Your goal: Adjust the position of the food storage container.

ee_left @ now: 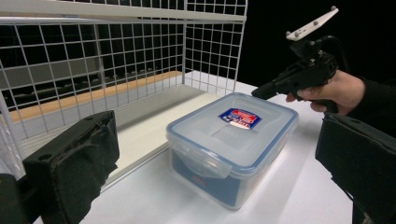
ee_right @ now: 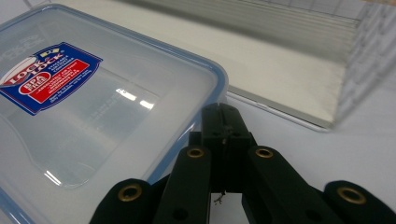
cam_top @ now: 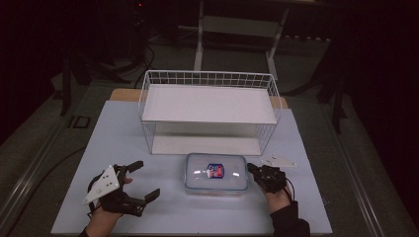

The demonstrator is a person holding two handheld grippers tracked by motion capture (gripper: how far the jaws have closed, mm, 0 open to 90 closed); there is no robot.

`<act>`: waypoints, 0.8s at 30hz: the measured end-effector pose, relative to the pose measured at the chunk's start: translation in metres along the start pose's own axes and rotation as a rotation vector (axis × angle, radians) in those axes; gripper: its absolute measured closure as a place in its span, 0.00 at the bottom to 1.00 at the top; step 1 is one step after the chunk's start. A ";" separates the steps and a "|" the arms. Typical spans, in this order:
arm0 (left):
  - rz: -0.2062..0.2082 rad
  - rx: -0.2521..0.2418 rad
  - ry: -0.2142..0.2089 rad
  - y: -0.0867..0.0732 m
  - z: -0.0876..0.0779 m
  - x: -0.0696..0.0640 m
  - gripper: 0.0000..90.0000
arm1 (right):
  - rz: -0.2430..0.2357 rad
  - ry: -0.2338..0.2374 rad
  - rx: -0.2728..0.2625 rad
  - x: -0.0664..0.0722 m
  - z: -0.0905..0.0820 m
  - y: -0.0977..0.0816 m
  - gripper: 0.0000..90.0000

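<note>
Plastic box [cam_top: 216, 173]: clear, rectangular, with a blue-trimmed snap-on lid and a red and blue label [cam_top: 216, 171] on top. It sits flat on the table [cam_top: 123, 148], near the front edge and just in front of the wire rack [cam_top: 209, 108]. In the left gripper view the box [ee_left: 232, 144] shows a locking flap on its near short side, folded down; the lid is on.

Right gripper [cam_top: 258, 173]: black, held in the person's right hand [cam_top: 277, 196] at the right end of the box. Its jaws are pressed together with no gap and nothing between them. In the right gripper view the closed tips [ee_right: 225, 122] lie at the lid's corner rim; touching or just short of it, cannot tell.

Left gripper [cam_top: 144, 180]: black, with a grey three-cornered plate on top, held in the left hand [cam_top: 106, 217] left of the box and apart from it. Jaws spread wide and empty; in its own view the two padded jaws frame the box from either side.

Wire rack: white, two-tier, with a flat white shelf above and a white base board, open toward the person.

Table: pale blue-white top with a wooden edge at the back.

Room: dark, with grey floor, cables and a metal frame behind.
</note>
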State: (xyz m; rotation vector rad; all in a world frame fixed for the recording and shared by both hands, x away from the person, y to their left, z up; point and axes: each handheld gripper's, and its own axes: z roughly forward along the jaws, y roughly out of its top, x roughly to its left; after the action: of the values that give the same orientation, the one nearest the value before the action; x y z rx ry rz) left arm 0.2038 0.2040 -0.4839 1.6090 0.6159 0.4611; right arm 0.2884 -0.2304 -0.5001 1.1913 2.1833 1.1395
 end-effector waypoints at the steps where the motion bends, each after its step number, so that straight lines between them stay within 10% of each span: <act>1: 0.000 0.001 -0.001 0.000 0.000 0.000 0.00 | -0.001 0.008 0.000 0.001 0.002 0.001 1.00; 16: -0.002 0.014 -0.006 -0.002 0.001 0.002 0.00 | -0.020 0.064 -0.007 0.019 0.026 0.016 1.00; 24: 0.000 0.013 -0.002 -0.001 0.001 0.001 0.00 | -0.036 0.109 -0.095 0.032 0.002 0.022 1.00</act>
State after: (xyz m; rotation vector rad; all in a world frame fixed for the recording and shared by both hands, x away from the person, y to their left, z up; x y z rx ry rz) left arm 0.2052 0.2043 -0.4855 1.6215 0.6179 0.4560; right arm 0.2829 -0.1962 -0.4827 1.0692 2.1934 1.3064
